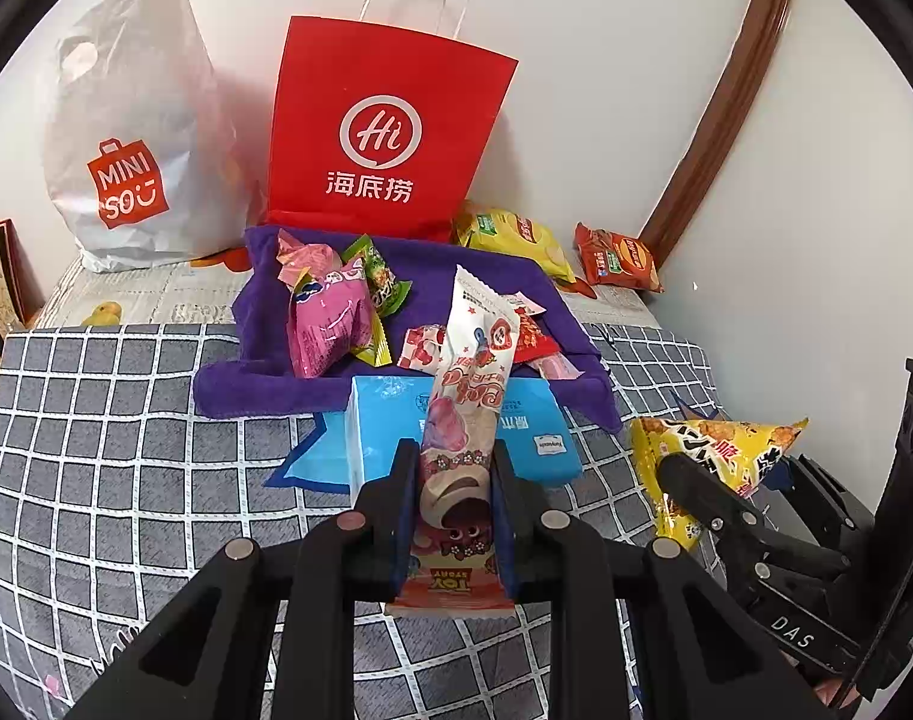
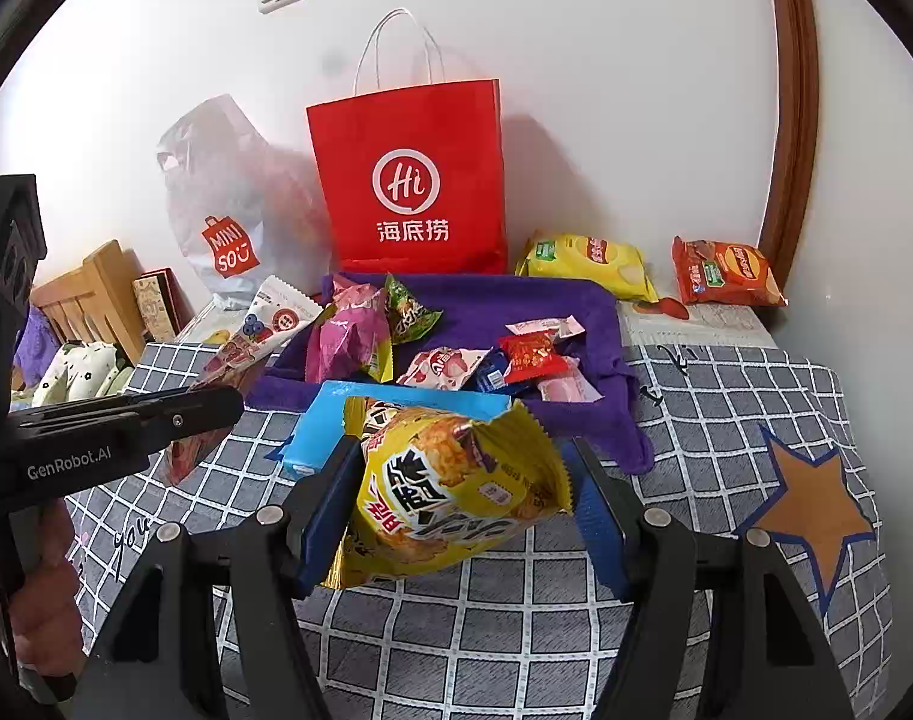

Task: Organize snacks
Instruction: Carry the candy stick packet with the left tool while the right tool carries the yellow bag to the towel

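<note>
My left gripper (image 1: 453,480) has its jaws pinching a long crinkly white-pink wrapper (image 1: 468,396); right gripper (image 2: 465,498) clamps a puffy yellow foil bag (image 2: 456,492) above the checked bedsheet (image 2: 516,618).

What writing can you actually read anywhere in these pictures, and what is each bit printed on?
"MINISO": white plastic bag.
"Hi" and "海底捞": red paper bag.
"GenRobot.AI": left gripper body.
"DAS": right gripper body.
"TOY STORY", seen upside down: long white snack packet in the left gripper.
Print on the yellow snack bag and other packets: too small or blurred.
</note>
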Action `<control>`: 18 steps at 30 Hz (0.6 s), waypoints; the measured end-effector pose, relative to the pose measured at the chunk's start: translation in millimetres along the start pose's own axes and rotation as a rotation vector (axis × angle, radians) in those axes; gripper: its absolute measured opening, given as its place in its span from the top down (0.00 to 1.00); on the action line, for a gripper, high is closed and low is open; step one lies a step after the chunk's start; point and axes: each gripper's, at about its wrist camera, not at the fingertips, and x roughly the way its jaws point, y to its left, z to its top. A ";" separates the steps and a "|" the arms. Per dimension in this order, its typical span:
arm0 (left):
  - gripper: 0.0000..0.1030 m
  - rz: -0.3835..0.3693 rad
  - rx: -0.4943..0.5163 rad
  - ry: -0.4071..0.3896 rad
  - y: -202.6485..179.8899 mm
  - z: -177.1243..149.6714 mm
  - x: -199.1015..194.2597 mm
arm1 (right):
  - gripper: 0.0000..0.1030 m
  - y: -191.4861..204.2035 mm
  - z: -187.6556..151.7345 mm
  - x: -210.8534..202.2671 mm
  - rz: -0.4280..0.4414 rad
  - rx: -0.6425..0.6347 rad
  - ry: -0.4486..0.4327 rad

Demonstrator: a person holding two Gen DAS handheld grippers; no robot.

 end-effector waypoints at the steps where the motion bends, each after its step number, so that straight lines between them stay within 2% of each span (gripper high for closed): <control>1: 0.79 0.000 0.003 -0.001 -0.6 0.6 0.2 | 0.35 -0.2 1.0 0.2 0.000 -0.001 -0.001; 18: 0.79 0.000 0.042 -0.032 -4.4 25.7 2.6 | 0.35 -4.7 29.4 8.2 -0.023 -0.002 -0.020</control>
